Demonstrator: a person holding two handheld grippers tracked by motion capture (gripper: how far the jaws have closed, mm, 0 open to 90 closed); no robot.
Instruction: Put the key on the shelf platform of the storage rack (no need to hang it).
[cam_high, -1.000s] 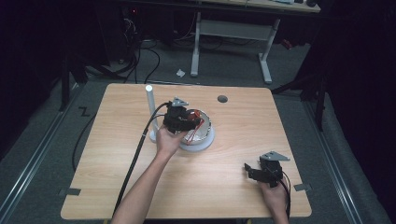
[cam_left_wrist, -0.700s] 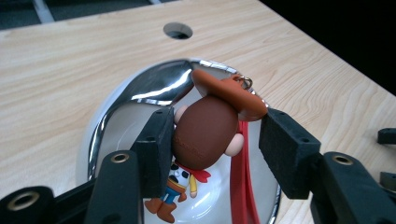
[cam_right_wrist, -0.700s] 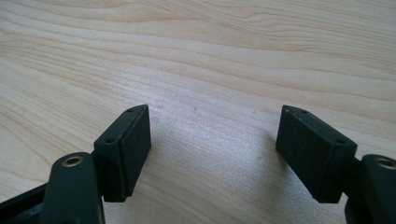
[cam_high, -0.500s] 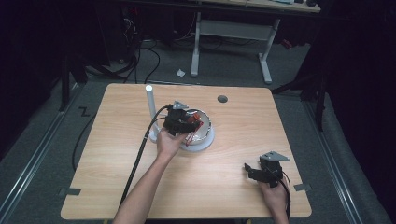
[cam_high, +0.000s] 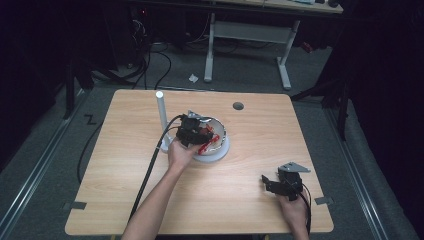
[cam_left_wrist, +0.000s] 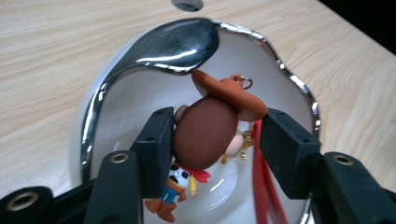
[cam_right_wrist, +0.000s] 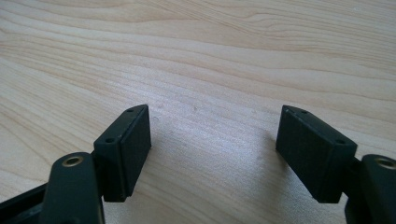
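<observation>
A small cowboy figure (cam_left_wrist: 205, 133) with a brown hat and a red strap hangs between the jaws of my left gripper (cam_left_wrist: 215, 140). The left pad presses its head and the hat brim touches the right pad. The gripper is shut on it, just above the inside of a white bowl (cam_left_wrist: 140, 93) with a shiny rim. From above, the left gripper (cam_high: 192, 131) hovers over the bowl (cam_high: 218, 134) near the table's middle. My right gripper (cam_high: 280, 184) rests at the front right, open (cam_right_wrist: 212, 140) over bare wood with nothing between its pads.
The bowl stands on a white round base (cam_high: 220, 154). A white upright post (cam_high: 161, 117) rises just left of it. A dark round hole (cam_high: 238, 106) sits near the table's far edge. The left gripper's black cable (cam_high: 150, 170) trails to the front edge.
The left gripper has shifted slightly over the bowl with the figure in it. The right gripper has stayed put.
</observation>
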